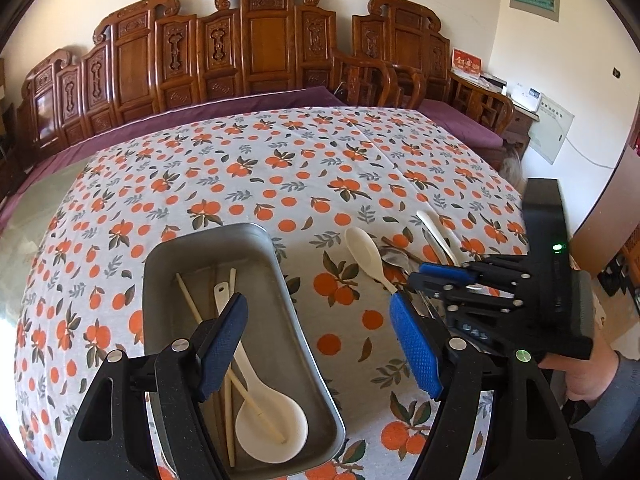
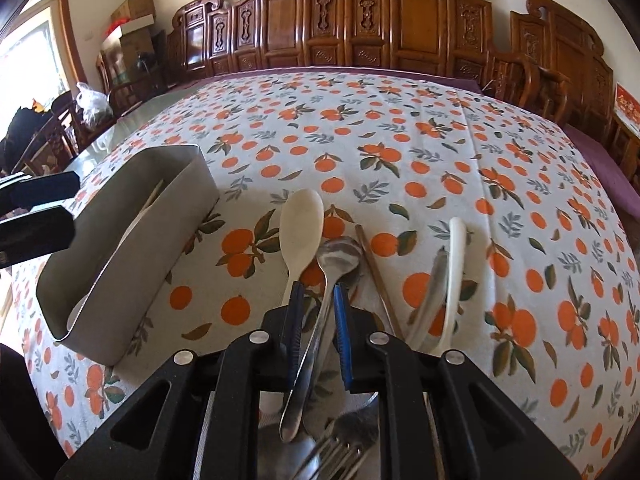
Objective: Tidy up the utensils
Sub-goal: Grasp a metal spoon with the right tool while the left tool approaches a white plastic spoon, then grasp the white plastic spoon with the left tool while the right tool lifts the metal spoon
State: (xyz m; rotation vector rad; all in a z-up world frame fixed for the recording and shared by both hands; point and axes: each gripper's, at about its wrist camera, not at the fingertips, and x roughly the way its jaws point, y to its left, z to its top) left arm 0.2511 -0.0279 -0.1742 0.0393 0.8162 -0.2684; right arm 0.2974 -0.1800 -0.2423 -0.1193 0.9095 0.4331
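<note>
The far half of the worktop, under its white cloth printed with oranges [image 2: 400,120], lies bare right up to the carved wooden bench backs [image 1: 256,48]; a hand could sweep there freely. Nearer, the grey rectangular metal tray [image 1: 288,304] stands as a walled obstacle on the left side, its open top reachable from above, though the left tool [image 1: 320,344] hangs wide open over its right wall. Between the tray and the heap of loose utensils runs a clear strip of cloth. The heap itself crowds the right: a cream plastic spoon [image 2: 301,224], a steel spoon [image 2: 338,256], a brown chopstick [image 2: 376,276], a white ladle-like spoon [image 2: 456,264], forks [image 2: 344,440] nearest. The right tool [image 2: 318,312] straddles the steel spoon's handle.
</note>
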